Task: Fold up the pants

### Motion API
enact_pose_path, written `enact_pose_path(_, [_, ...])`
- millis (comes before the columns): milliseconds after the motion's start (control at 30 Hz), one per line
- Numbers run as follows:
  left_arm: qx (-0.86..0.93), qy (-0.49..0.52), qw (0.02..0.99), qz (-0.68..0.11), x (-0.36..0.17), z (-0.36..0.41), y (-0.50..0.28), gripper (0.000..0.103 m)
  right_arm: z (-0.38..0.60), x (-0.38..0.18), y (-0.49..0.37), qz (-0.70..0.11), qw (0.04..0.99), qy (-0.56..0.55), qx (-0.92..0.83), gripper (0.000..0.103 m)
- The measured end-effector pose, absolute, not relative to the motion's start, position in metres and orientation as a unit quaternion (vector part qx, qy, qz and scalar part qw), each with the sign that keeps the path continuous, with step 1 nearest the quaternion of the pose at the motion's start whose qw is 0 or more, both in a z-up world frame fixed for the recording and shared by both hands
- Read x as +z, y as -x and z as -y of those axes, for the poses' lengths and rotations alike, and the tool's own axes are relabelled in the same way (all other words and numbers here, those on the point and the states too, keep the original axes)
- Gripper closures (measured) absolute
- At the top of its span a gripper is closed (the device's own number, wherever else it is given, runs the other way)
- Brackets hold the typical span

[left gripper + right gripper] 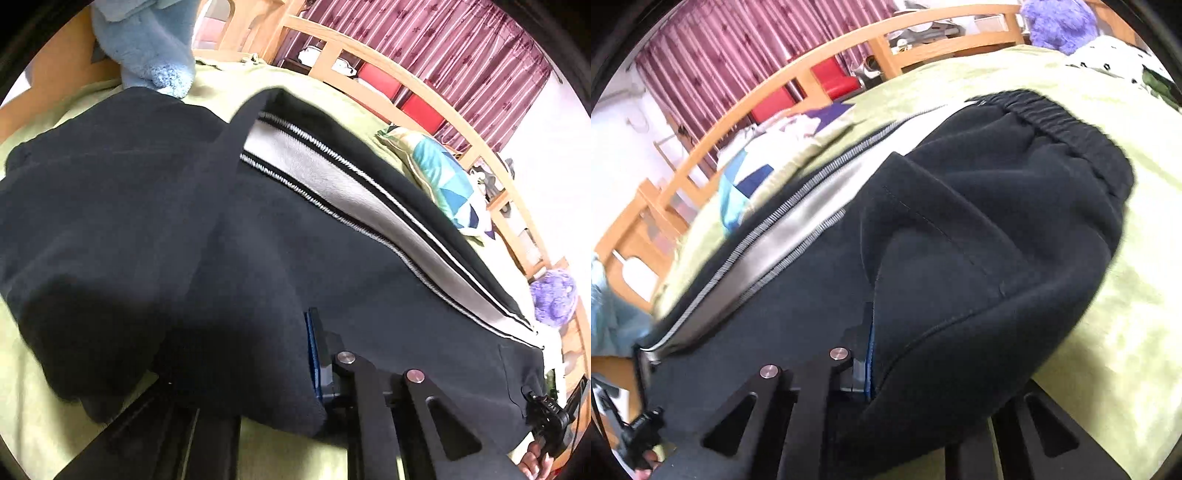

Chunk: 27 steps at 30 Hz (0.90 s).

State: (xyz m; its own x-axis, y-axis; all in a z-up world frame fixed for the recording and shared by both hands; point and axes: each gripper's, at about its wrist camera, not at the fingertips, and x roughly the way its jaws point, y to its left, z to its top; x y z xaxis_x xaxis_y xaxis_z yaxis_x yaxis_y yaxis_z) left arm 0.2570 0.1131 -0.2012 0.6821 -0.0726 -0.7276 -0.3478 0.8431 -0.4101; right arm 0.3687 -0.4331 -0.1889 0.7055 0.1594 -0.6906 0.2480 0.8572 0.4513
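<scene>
Black pants (pixel 155 221) with a grey side stripe edged in white lie stretched across a light green bed. My left gripper (pixel 308 354) is shut on a fold of the pants near the leg end; the cloth drapes over its fingers. In the right wrist view the pants (pixel 979 240) show their elastic waistband (pixel 1052 114) at the far end. My right gripper (pixel 870 354) is shut on a fold of the pants near the hip, cloth hanging over the fingers. The right gripper (pixel 550 417) shows at the far edge of the left wrist view.
The green bedspread (pixel 1108 295) lies under everything. A wooden bed rail (pixel 424 85) runs along the far side, with maroon curtains behind. A blue plush blanket (pixel 151 48), a patterned pillow (pixel 447 181) and a purple plush toy (pixel 554 295) sit at the edges.
</scene>
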Motion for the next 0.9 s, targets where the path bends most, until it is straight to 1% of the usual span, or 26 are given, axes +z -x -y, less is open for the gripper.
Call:
enact_pose_path(133, [0.070,0.242,0.876,-0.411,-0.193,-0.094,-0.215,0.091,0.438,-0.169,-0.332,-0.376,0.890,-0.257,-0.024,0.091])
enact_pose_path(233, [0.060,0.245,0.874,-0.415,-0.187,-0.082,-0.182,0.091,0.448,-0.161,-0.295,-0.386,0.890,-0.243,-0.025,0.091])
enact_pose_path(400, [0.032,0.228,0.874,-0.428,-0.185,-0.049,-0.098,0.091,0.477,-0.150,-0.206,-0.390,0.896,-0.211,-0.035,0.091])
enact_pose_path(533, [-0.001,0.224,0.870,-0.439,-0.186,-0.016,-0.038,0.091,0.512,-0.144,-0.131,-0.392,0.894,-0.209,-0.057,0.091])
enact_pose_path(633, [-0.019,0.216,0.870,-0.444,-0.184,-0.003,-0.016,0.090,0.533,-0.142,-0.092,-0.392,0.893,-0.208,-0.074,0.091])
enact_pose_path(733, [-0.024,0.186,0.868,-0.460,-0.185,0.004,-0.003,0.084,0.549,-0.151,-0.073,-0.427,0.873,-0.224,-0.079,0.087])
enact_pose_path(800, [-0.039,0.195,0.858,-0.474,-0.183,-0.001,0.001,0.081,0.551,-0.157,-0.068,-0.455,0.853,-0.243,-0.075,0.084])
enact_pose_path(900, [-0.062,0.185,0.860,-0.473,-0.170,-0.011,0.025,0.069,0.542,-0.149,-0.042,-0.453,0.860,-0.219,-0.090,0.076])
